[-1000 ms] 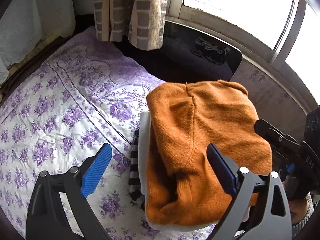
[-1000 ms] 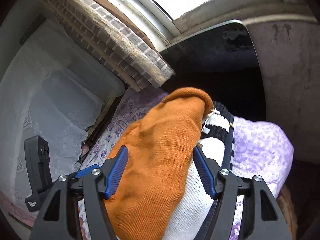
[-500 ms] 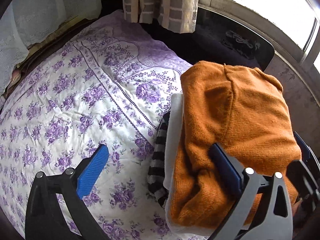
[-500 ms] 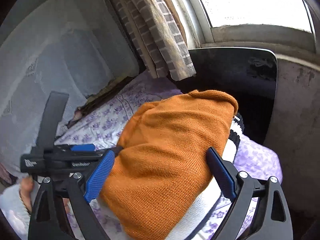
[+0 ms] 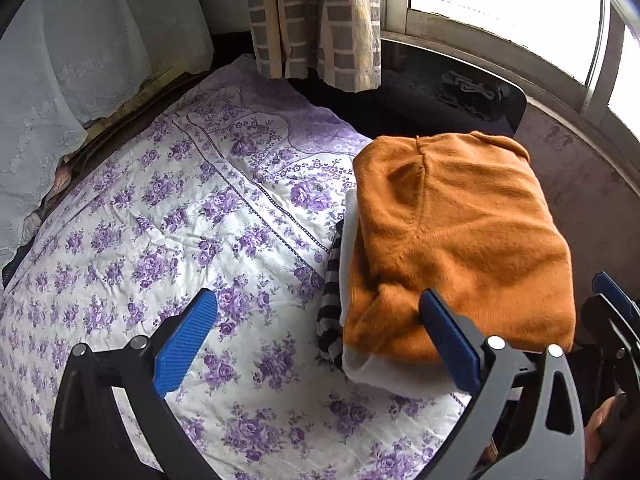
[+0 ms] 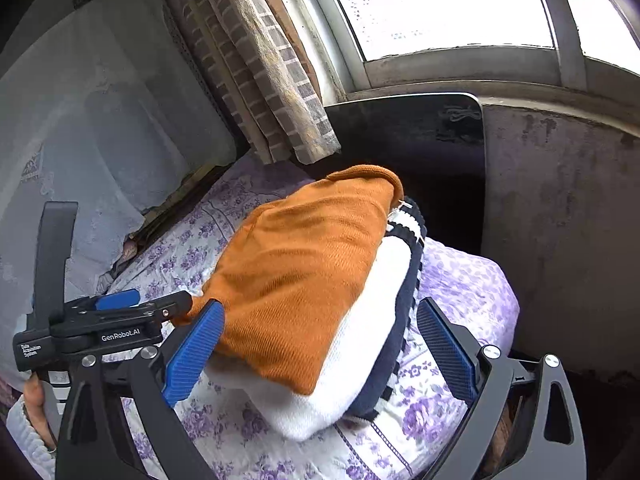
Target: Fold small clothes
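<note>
Left gripper (image 5: 316,332): we see its black jaws with blue ribbed pads spread wide apart, with nothing clamped between them; only the bed cover lies under the gap.
Bed cover: the white quilted cover printed with purple flowers (image 5: 168,216) fills the space ahead of and to the left of our left gripper.
Lace drape: a pale lace cloth (image 5: 80,60) hangs far ahead on the left of the same gripper.
Curtain: a grey and beige checked curtain (image 5: 316,20) hangs straight ahead, well beyond the bed's far edge.
Folded pile: the folded orange knitted sweater (image 5: 460,240) tops a pile to the right of our left gripper, and the right pad overlaps its near corner in our view; whether it touches we cannot tell.
Under layers: a white knitted garment (image 6: 360,360) lies below the orange one, and a dark and white striped knit (image 6: 404,300) sits lowest.
Right gripper (image 6: 320,348): we see its jaws opening, one pad on either side of the pile's near end, neither pressing on it.
Window: a bright window with a grey frame (image 6: 440,20) stands ahead of and above the right gripper.
</note>
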A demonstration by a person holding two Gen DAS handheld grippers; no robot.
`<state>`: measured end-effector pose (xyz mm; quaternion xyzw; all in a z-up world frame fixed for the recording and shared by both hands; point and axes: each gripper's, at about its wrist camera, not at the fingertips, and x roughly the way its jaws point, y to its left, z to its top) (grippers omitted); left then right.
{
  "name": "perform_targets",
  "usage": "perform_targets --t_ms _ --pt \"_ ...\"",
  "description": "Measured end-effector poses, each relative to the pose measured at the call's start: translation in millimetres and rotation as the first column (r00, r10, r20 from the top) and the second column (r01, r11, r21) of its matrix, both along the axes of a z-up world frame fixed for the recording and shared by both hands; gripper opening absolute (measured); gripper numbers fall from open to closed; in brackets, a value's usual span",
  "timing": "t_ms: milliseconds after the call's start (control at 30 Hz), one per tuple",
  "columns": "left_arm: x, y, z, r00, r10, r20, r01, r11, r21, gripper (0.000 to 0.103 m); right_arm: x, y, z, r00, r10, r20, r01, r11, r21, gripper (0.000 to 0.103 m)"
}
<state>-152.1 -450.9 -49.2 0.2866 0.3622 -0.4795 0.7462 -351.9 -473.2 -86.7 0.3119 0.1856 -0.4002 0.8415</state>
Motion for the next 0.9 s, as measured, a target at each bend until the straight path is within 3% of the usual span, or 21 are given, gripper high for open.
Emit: perform_targets --t_ms 500,667,900 --pt "-30 87 43 0.996 -0.022 0.083 0.027 0.998 -0.06 0.098 -22 103 48 0.996 -0.083 -0.034 0.079 0.991 -0.112 0.099" --pt "-41 105 60 0.995 -0.035 0.096 0.044 0.995 -0.09 0.098 -27 128 69 0.992 -0.113 -0.06 0.101 0.981 -0.169 0.099" --pt "-52 125 82 0.994 -0.045 0.102 0.058 0.99 -0.132 0.098 -37 147 99 0.993 -0.11 -0.029 0.102 0.974 -0.205 0.099"
